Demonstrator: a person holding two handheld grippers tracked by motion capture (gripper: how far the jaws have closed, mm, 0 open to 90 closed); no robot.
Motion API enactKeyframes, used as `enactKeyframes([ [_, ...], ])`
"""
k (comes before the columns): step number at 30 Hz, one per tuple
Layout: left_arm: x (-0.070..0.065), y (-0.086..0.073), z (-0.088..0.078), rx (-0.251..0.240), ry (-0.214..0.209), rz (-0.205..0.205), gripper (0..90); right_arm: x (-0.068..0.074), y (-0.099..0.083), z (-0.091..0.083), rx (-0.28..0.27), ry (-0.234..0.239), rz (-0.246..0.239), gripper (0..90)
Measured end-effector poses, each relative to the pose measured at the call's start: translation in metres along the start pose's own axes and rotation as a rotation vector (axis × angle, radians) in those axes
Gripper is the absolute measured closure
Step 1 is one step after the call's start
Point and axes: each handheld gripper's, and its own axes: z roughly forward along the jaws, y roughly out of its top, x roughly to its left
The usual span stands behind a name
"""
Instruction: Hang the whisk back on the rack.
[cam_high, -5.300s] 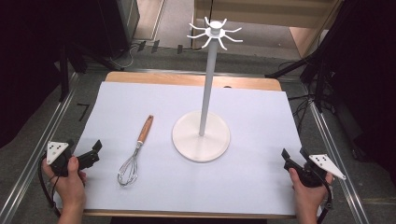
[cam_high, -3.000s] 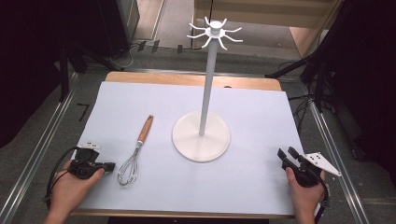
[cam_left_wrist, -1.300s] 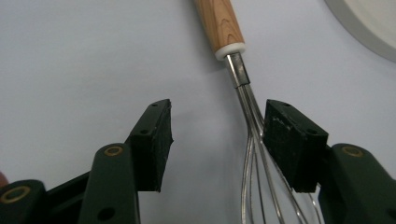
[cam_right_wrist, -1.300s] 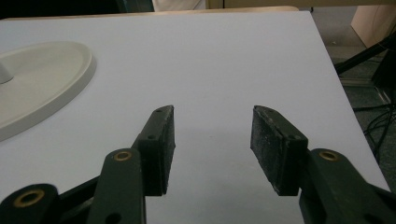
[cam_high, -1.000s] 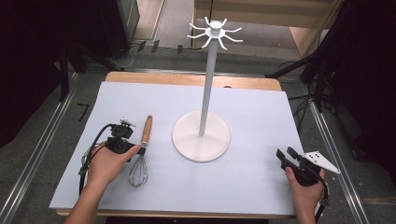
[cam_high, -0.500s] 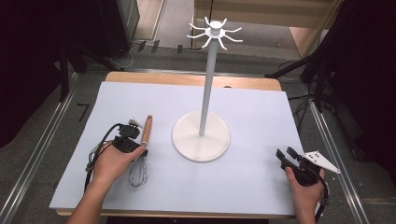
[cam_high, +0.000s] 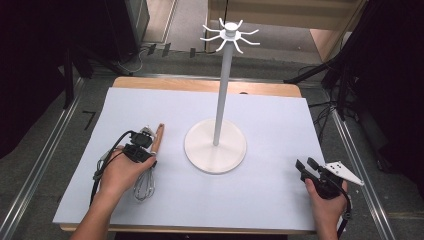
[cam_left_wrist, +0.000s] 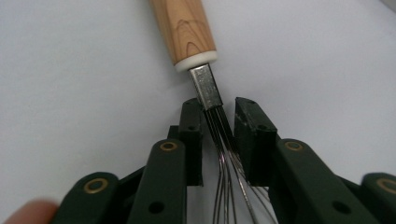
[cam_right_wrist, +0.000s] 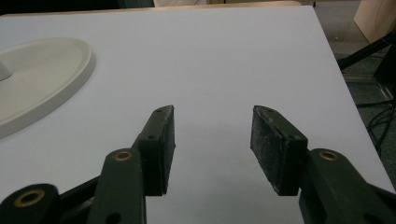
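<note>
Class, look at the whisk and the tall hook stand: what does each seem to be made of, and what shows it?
Whisk: handle looks like pale wood, with visible grain; collar and wires look like shiny metal. Hook stand: smooth matte white, perhaps painted metal or plastic; the look leaves it open.

Bench (cam_high: 280, 107) w/ sheet over it. Stand (cam_high: 215, 145) at centre, base flat on sheet, pole upright. Whisk (cam_high: 148, 165) lies left of stand base, just beside it, handle pointing to far side, wires toward near edge. Left tool (cam_high: 145, 150) over whisk, jaws either side of wire neck (cam_left_wrist: 219, 123) below handle. Right tool (cam_high: 307, 165) near front-right corner, well apart from stand base.
</note>
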Motion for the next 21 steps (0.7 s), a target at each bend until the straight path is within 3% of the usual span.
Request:
enactKeyframes([
  [3,0.005,-0.003,0.000,-0.022,-0.009,0.013,83.0,0.000,0.000,0.000,0.000,-0.002,0.005,51.6],
  [12,0.008,-0.013,-0.003,-0.105,-0.012,0.026,83.6,0.000,0.000,-0.001,-0.005,-0.006,0.003,51.7],
  [18,0.014,-0.021,-0.015,-0.255,-0.062,0.026,83.6,0.000,0.000,-0.001,-0.008,-0.007,0.007,51.6],
  [21,0.017,-0.027,-0.022,-0.375,-0.117,0.026,83.6,0.000,0.000,-0.001,-0.006,-0.008,0.003,51.6],
])
